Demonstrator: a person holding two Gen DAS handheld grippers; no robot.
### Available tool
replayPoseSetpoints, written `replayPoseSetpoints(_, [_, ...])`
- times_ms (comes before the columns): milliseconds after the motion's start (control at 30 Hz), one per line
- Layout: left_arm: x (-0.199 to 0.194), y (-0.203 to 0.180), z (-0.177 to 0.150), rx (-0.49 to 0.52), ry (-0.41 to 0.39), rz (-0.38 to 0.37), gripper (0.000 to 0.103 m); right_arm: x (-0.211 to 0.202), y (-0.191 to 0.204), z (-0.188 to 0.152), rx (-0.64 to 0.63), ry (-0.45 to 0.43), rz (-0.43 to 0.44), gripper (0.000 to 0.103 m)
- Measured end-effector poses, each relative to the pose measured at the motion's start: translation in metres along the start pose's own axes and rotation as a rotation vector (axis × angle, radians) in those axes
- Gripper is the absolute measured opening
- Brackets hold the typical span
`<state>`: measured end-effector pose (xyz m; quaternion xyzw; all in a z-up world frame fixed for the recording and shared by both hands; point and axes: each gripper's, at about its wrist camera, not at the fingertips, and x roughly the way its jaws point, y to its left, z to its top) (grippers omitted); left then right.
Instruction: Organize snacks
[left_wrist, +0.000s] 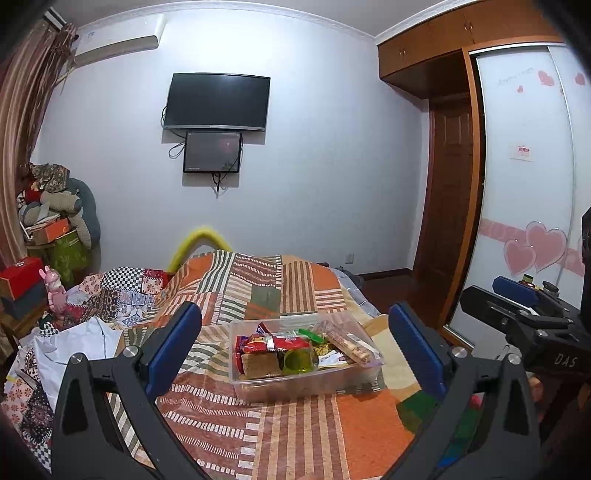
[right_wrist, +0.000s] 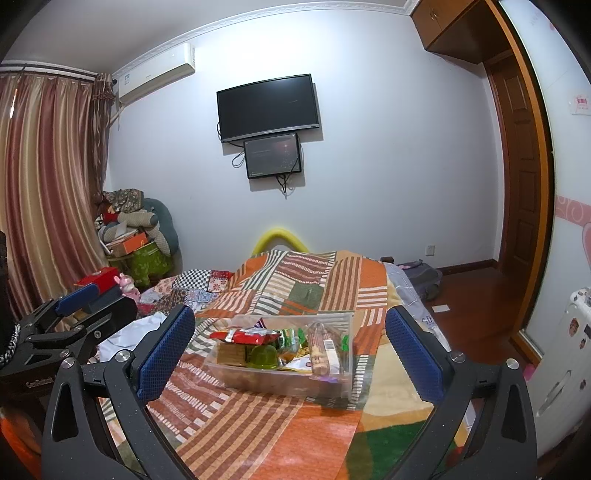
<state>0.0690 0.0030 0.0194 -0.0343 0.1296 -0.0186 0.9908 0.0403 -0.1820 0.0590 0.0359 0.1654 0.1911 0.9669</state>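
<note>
A clear plastic box (left_wrist: 295, 386) (right_wrist: 258, 380) sits on the patchwork bedspread, filled with snacks. Inside lie a red packet (left_wrist: 275, 343) (right_wrist: 245, 335), a brown cracker block (left_wrist: 260, 363) (right_wrist: 231, 354), a green jelly cup (left_wrist: 300, 362) (right_wrist: 263, 356) and a long wafer pack (left_wrist: 349, 345) (right_wrist: 319, 350). My left gripper (left_wrist: 295, 350) is open, raised in front of the box with nothing between its blue pads. My right gripper (right_wrist: 290, 350) is open too, framing the box from the right. Each gripper shows in the other's view, the right one (left_wrist: 524, 314) and the left one (right_wrist: 74, 314).
The bedspread (left_wrist: 295, 435) covers the bed, with rumpled quilts and white cloth (left_wrist: 74, 343) at the left. A pile of boxes and cushions (right_wrist: 136, 229) stands in the corner by the curtain. A wardrobe (left_wrist: 524, 184) and wooden floor (right_wrist: 472, 306) lie to the right.
</note>
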Motion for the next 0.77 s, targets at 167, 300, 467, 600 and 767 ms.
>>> replayPoseSetpoints(167, [0.0011,0.0001,0.0000,-0.003,0.006,0.007,0.103,0.0000,-0.0005,0.0006,-0.003,0.003,-0.001,0.103])
replayPoseSetpoints(300, [0.0035,0.0022,0.0003,-0.015,0.010,0.003,0.103,0.0011,-0.0001,0.0018,-0.005,0.008,-0.003,0.103])
replayPoseSetpoints(467, [0.0044,0.0031,-0.0007,-0.013,0.015,0.002,0.103,0.0020,0.0014,0.0016,-0.006,0.013,-0.006,0.103])
replayPoseSetpoints(600, [0.0043,0.0013,-0.0014,0.000,0.015,-0.002,0.103,0.0032,0.0020,0.0015,-0.012,0.019,-0.005,0.103])
replayPoseSetpoints(767, [0.0041,-0.0003,-0.0022,-0.008,0.021,-0.014,0.103,0.0032,0.0041,0.0014,-0.019,0.020,-0.005,0.103])
